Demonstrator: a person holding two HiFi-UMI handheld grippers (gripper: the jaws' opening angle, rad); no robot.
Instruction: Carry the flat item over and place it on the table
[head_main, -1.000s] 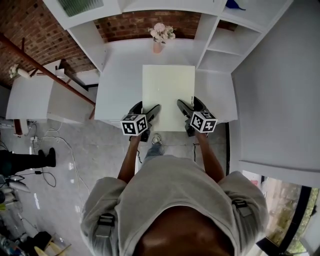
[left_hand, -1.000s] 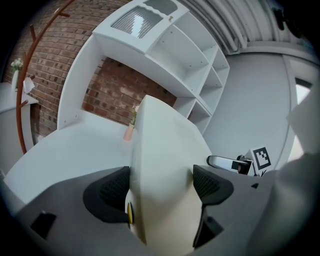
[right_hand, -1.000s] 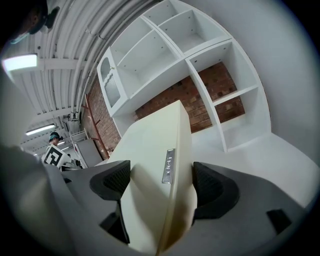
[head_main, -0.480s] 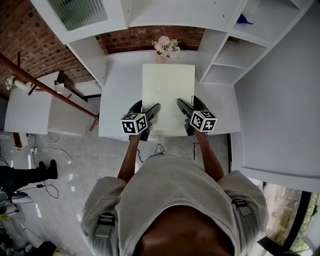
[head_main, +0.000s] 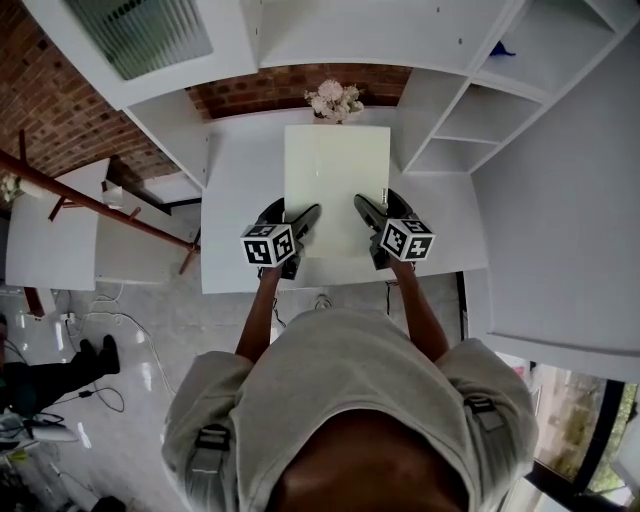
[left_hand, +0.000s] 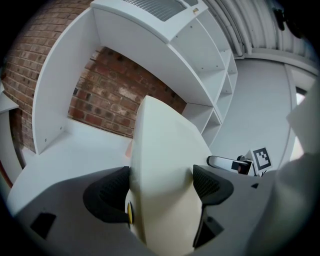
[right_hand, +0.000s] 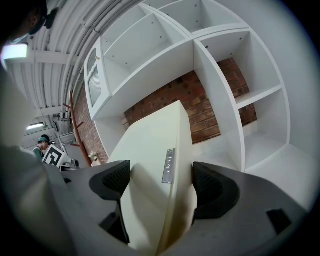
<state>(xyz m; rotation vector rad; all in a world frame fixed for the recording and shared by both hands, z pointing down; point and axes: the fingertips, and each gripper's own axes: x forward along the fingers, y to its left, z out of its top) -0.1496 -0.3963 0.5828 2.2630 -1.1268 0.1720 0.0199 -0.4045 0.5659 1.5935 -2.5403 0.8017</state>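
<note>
- Head view: carrying step, by my reading near its end. A flat cream-coloured rectangular panel (head_main: 337, 185) is held by its near edge over the white table (head_main: 232, 210). Its far edge reaches towards a small vase of pale flowers (head_main: 335, 100) at the back. Whether the panel rests on the tabletop or hangs just above it, I cannot tell. The left gripper (head_main: 292, 220) clamps the near left corner and the right gripper (head_main: 380, 212) the near right corner. The next move probably calls for lowering both sides evenly, keeping short of the vase, and only then letting go.
- Left gripper view: the dark ribbed pads (left_hand: 111, 192) are pressed onto both faces of the panel, which fills the gap between them. Its surface looks smooth, matt and rigid, with softly rounded edges. Behind it stand a red brick wall (left_hand: 107, 100) and plain white shelving (left_hand: 210, 75).
- Right gripper view: these jaws likewise pinch the panel, pads bearing on both faces. A small silvery metal tag (right_hand: 169, 166) sits on the panel's thin edge, just above the grip.
</note>
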